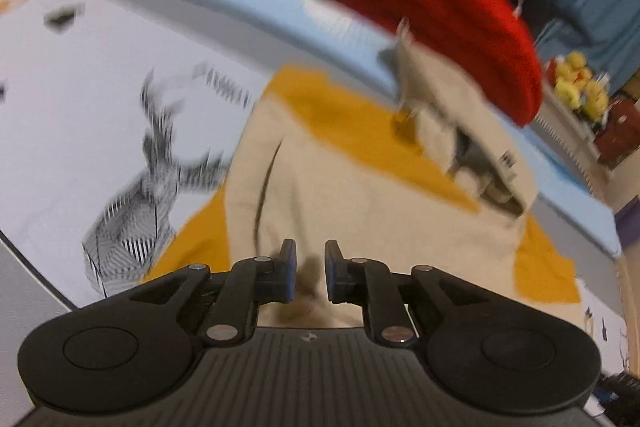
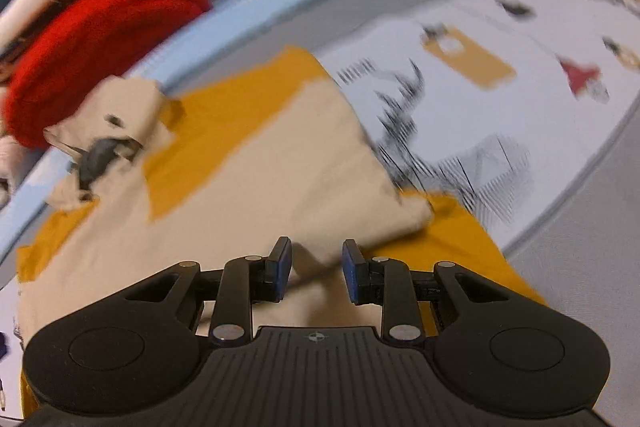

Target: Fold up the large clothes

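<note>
Beige garment: matt woven cloth, soft creases. Mustard cloth beneath: matt, smooth. Red item: fuzzy, knit-like. Left hand-held gripper: matt black plastic, ribbed body, shiny metal pins, blue pads.

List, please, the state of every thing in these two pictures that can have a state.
left hand-held gripper: open a little, above the cloth, pads not pressing
right hand-held gripper: open, cloth between the fingers, not pinched
beige garment: lying partly folded over the yellow one
yellow garment: spread flat underneath
red garment: bundled at the far edge
</note>
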`<action>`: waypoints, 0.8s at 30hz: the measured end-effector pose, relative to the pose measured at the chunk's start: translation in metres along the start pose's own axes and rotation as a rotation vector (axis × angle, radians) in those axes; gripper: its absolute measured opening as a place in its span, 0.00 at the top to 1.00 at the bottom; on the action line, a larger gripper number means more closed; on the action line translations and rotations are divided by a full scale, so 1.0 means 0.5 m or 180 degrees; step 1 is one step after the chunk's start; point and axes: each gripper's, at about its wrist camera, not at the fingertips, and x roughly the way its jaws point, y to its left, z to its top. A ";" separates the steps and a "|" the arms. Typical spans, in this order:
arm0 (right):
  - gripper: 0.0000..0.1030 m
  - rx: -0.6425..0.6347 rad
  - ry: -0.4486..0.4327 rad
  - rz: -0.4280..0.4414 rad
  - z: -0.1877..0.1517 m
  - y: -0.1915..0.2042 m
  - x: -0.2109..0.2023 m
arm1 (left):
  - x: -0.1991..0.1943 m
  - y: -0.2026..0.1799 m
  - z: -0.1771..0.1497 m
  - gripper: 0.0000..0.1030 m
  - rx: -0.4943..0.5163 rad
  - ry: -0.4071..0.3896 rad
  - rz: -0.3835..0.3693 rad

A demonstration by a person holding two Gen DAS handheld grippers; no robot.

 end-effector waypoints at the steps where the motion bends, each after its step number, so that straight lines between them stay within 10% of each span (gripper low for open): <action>1: 0.72 -0.0025 -0.0051 0.0075 0.000 0.005 -0.002 | 0.016 0.012 -0.003 0.85 -0.0074 0.0163 0.0085; 13: 0.69 0.0395 0.0428 -0.0275 0.001 -0.054 0.091 | 0.022 -0.004 -0.009 0.78 -0.0049 0.0336 0.0345; 20: 0.69 0.0082 0.0044 -0.0225 0.020 -0.014 0.043 | -0.010 -0.039 0.003 0.68 0.0287 0.0035 0.0347; 24: 0.64 -0.0003 0.0086 -0.0083 0.009 -0.016 0.056 | 0.030 -0.010 -0.011 0.69 0.0065 0.0404 0.0380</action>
